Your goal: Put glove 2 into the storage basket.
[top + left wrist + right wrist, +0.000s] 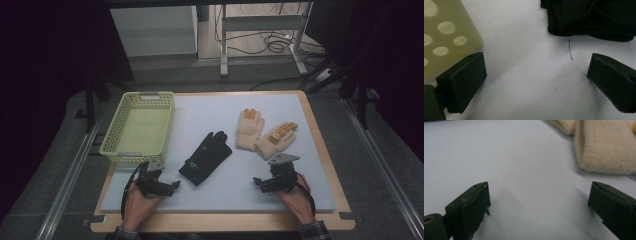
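A black glove (206, 157) lies flat in the middle of the white mat (220, 195); its cuff (589, 17) shows at the top of the left gripper view. Two cream gloves with orange fingertips (262, 132) lie side by side at the right; a cream cuff (604, 145) shows at the upper right of the right gripper view. My left gripper (175, 186) (536, 82) rests open on the mat, just short of the black cuff, with nothing between its jaws. My right gripper (257, 182) (539, 205) stands open over bare mat, below the cream gloves.
A pale green perforated basket (137, 127) stands at the mat's left, its corner (446, 35) close beside the left gripper. The mat lies on a wooden board (325, 150). Beyond the table are a desk frame and cables on the floor.
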